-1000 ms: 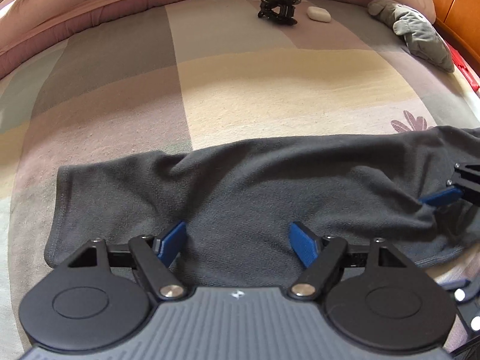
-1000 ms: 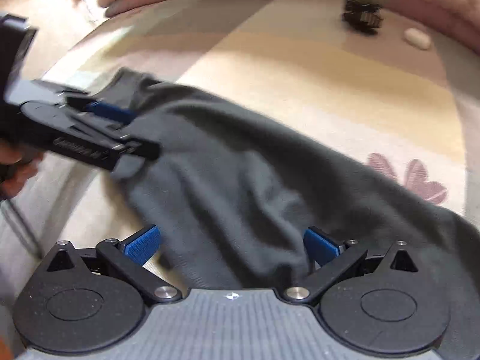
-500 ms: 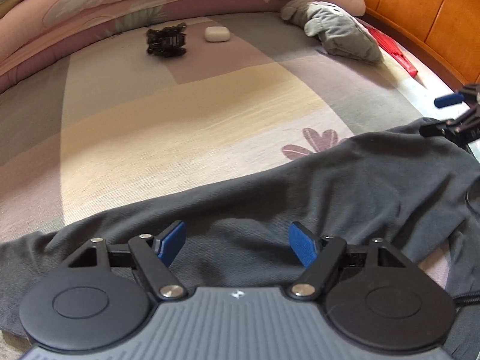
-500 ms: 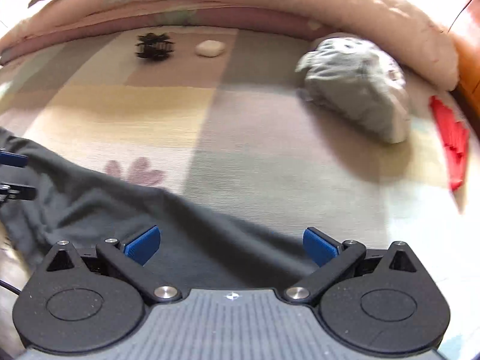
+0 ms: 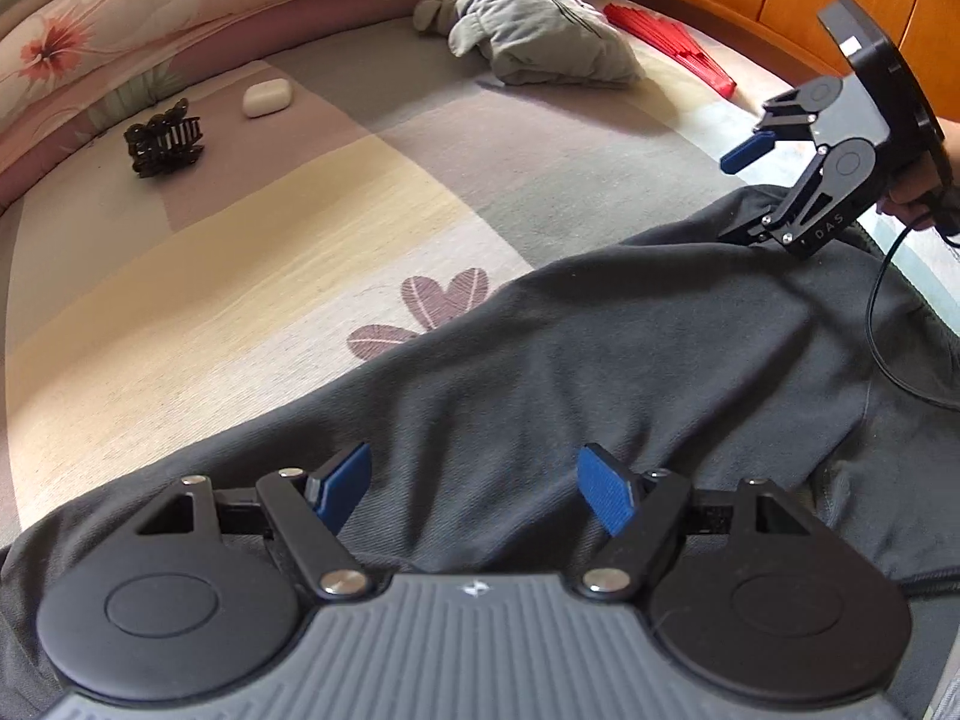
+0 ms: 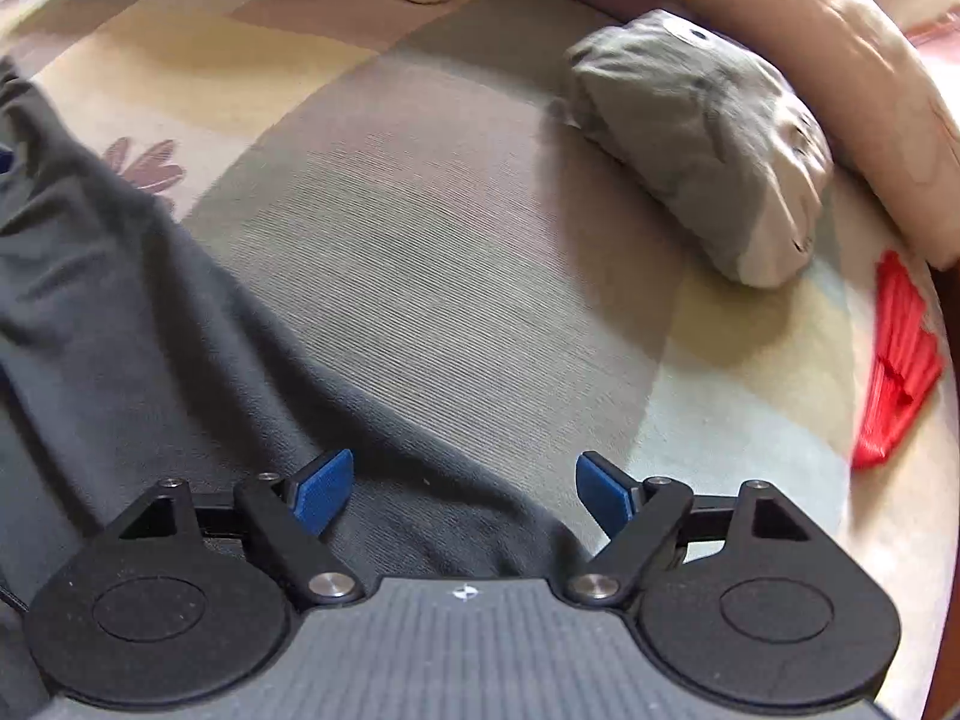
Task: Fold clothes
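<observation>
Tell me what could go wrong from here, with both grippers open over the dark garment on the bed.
1. The black cable lies across the dark garment near the right gripper; a fold could trap or drag it.
2. The garment is wrinkled under the left gripper, so a pinch may bunch several layers.
3. The grey plush toy and red fan sit close by and could be swept aside.

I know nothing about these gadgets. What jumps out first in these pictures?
A dark grey garment sprawls across the patchwork bedspread, with the open left gripper hovering over it. At the far end lies a grey plush toy, with a red fan to its right.
</observation>
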### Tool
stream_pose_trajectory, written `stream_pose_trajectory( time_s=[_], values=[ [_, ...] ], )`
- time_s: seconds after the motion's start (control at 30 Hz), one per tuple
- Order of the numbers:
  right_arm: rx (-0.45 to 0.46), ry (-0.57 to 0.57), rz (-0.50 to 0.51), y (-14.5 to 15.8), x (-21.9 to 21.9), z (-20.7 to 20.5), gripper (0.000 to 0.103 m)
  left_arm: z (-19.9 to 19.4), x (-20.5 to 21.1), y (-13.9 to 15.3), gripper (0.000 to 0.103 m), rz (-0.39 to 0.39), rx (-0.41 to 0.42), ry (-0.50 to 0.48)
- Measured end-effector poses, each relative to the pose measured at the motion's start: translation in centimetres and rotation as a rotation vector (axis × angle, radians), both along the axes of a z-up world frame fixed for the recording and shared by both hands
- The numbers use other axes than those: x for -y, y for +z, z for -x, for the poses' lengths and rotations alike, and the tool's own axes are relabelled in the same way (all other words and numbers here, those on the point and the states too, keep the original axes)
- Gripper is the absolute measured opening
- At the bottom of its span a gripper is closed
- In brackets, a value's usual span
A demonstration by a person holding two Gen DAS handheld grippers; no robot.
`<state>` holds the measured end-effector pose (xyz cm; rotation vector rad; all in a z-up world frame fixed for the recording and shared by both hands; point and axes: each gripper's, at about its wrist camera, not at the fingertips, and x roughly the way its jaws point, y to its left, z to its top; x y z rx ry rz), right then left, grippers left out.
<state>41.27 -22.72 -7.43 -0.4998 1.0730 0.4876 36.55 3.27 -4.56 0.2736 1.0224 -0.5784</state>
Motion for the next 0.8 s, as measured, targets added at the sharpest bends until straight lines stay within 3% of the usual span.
stream_pose_trajectory(
  time_s=[0.07, 0.1, 0.17, 0.2, 0.3, 0.37, 0.53, 0.67, 0.77, 0.8],
  values=[
    [-0.051, 0.071, -0.036, -0.6, 0.0, -0.5, 0.08, 0.1, 1.0, -0.2, 0.076, -0.001, -0.006, -0.012],
    [-0.071, 0.089, -0.056, -0.8, 0.1, -0.8, 0.072, 0.1, 1.4, -0.2, 0.076, 0.003, -0.008, -0.015],
    [-0.082, 0.07, -0.124, -0.5, 0.9, -1.5, 0.041, 0.1, 2.1, 0.0, 0.076, 0.013, -0.007, -0.025],
    [-0.059, 0.035, -0.117, -0.2, 1.3, -1.9, 0.004, 0.1, 2.4, 0.0, 0.076, 0.016, -0.006, -0.029],
    [0.04, -0.132, -0.03, 0.0, 3.4, -3.6, 0.001, 0.0, 3.0, 0.0, 0.076, 0.015, -0.006, -0.036],
    [0.006, -0.237, -0.091, 0.5, 5.5, -4.5, 0.003, -0.1, 3.2, 0.0, 0.076, 0.026, -0.008, -0.038],
    [-0.027, -0.276, -0.224, 3.3, 6.7, -1.2, 0.015, 0.0, 3.7, -0.9, 0.076, 0.013, -0.024, -0.042],
    [-0.122, -0.34, -0.209, 1.2, 7.0, 1.1, 0.016, 0.2, 3.8, -1.9, 0.076, -0.055, -0.012, -0.045],
    [-0.057, -0.396, -0.191, -0.3, 7.9, 1.0, 0.015, 0.4, 3.9, -2.6, 0.079, -0.106, -0.003, -0.046],
    [-0.033, -0.435, -0.183, -0.3, 8.3, 0.5, 0.007, 0.5, 3.9, -2.8, 0.082, -0.123, 0.0, -0.047]
  ],
)
